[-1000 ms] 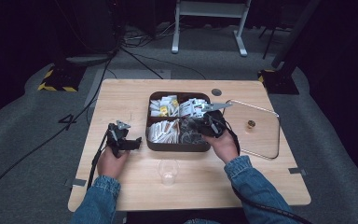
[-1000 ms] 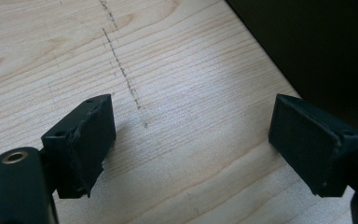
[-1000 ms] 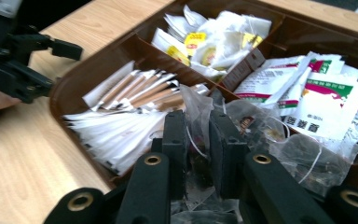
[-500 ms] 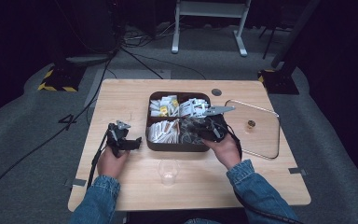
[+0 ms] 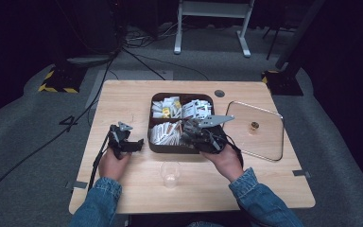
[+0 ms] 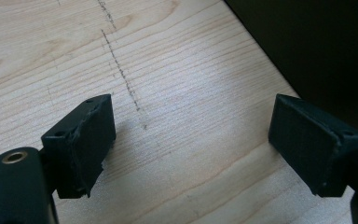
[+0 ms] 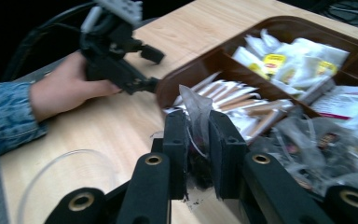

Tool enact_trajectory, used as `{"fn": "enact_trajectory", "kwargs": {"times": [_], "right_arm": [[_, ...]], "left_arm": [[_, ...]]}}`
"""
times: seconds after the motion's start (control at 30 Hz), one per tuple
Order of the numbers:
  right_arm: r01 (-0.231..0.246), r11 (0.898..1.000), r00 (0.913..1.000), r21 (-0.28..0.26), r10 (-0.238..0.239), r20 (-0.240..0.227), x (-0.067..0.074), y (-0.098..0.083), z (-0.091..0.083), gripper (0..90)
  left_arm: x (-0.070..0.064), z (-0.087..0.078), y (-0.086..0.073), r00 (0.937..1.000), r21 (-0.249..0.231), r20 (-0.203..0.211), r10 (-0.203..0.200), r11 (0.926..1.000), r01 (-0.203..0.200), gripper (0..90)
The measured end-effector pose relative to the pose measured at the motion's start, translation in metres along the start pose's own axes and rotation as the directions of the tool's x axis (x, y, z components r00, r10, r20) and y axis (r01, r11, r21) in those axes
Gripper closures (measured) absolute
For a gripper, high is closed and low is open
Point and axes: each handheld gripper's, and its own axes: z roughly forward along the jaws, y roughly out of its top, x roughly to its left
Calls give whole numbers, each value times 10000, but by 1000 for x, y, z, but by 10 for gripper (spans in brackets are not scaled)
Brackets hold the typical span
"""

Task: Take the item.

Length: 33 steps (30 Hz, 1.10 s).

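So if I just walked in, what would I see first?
The dark brown box in the middle of the wooden table, its compartments packed with little packets and sachets. Next, the right tool, shut on a clear packet at the box's near side. Then the glass lid lying right of the box, and a clear cup at the near edge.

A divided tray (image 5: 151,124) sat at the middle of the table (image 5: 123,97), with packets (image 5: 166,134) in its compartments. A lid (image 5: 270,140) lay just right of it. A cup (image 5: 170,173) stood near of the tray. The left gripper (image 5: 134,144) rested left of the tray; the right gripper (image 5: 189,133) sat over the tray's near right compartment.
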Motion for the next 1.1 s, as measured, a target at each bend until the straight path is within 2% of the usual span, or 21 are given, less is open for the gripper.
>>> {"fn": "enact_trajectory", "kwargs": {"times": [0.23,0.63,1.1], "right_arm": [[441,9990,9976,15,-439,-541,21,0,-1,779],[818,9963,9889,270,-778,-1264,47,-5,7,779],[727,9953,9796,638,-592,-1923,63,-20,20,778]], "left_arm": [[0,0,0,10000,5,9,12,10000,-12,152],[0,0,0,10000,-2,3,11,10000,-11,152],[0,0,0,10000,-3,4,12,10000,-12,152]]}}
